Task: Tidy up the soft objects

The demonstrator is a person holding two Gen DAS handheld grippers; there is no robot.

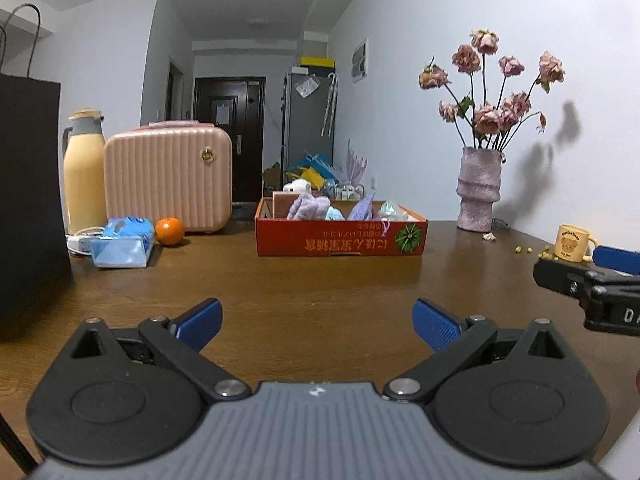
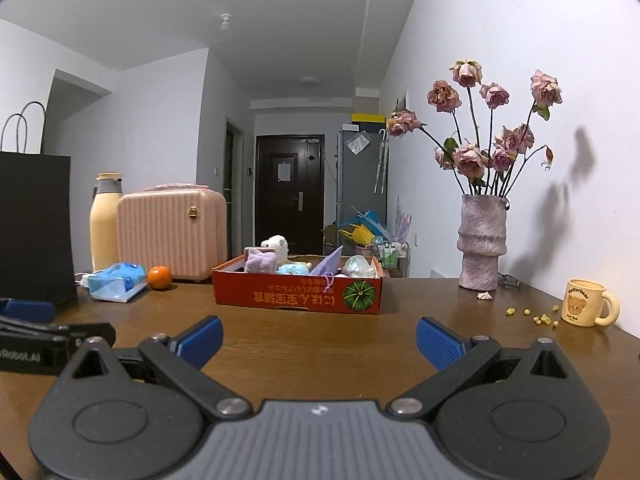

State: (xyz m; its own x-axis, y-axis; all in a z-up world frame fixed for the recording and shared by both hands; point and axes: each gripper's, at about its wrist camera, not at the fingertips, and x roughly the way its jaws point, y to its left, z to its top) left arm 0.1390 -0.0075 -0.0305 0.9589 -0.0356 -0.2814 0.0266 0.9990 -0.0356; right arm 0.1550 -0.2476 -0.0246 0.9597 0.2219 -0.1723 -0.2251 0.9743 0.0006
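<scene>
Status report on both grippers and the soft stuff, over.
Left gripper open, empty. Right gripper open, empty. Soft toys sit in red box. Table path unobstructed.

Dim, even indoor light; roses [image 2: 486,136] cast soft shadows on the wall [image 2: 520,40]; fisheye bends edges, corners vignetted black.

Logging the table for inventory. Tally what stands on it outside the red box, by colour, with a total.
Pink: 2, the case and the vase
Cream-yellow: 2, the flask and the bear mug
Orange: 1, the fruit
Blue: 1, the tissue pack
Black: 1, the paper bag
Total: 7
</scene>
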